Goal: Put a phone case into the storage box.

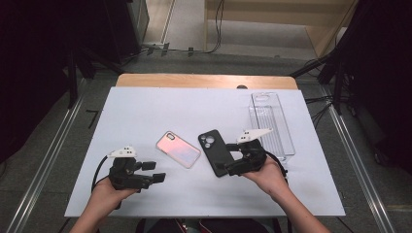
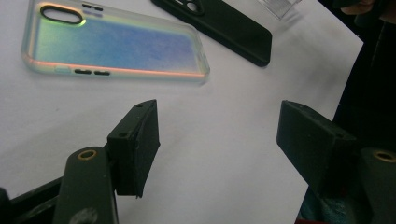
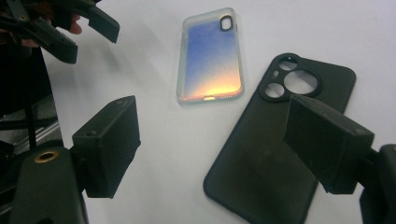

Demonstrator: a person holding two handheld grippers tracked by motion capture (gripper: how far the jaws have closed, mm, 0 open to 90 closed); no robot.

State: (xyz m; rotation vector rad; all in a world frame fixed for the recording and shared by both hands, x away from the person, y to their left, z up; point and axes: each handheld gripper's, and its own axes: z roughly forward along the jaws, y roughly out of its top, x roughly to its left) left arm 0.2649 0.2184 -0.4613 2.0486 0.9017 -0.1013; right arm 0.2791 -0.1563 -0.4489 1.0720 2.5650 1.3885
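Lying under the right tongs, spread wide: black phone case.

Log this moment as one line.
left gripper: open, empty | right gripper: open over black phone case | iridescent clear phone case: flat on white table

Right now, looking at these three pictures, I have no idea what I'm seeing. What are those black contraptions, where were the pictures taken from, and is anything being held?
A person sits at a white table and holds a hand tool in each hand. Each tool is a gripper with two black fingers.

One picture comes from a camera above the table. The other two come from small cameras on the grippers, looking along their fingers.

On the table lie an iridescent phone case, a black phone case and a clear plastic tray.

The left gripper is open over bare table, holding nothing. The right gripper is open too, with its fingers either side of the black case's near end, not closed on it.
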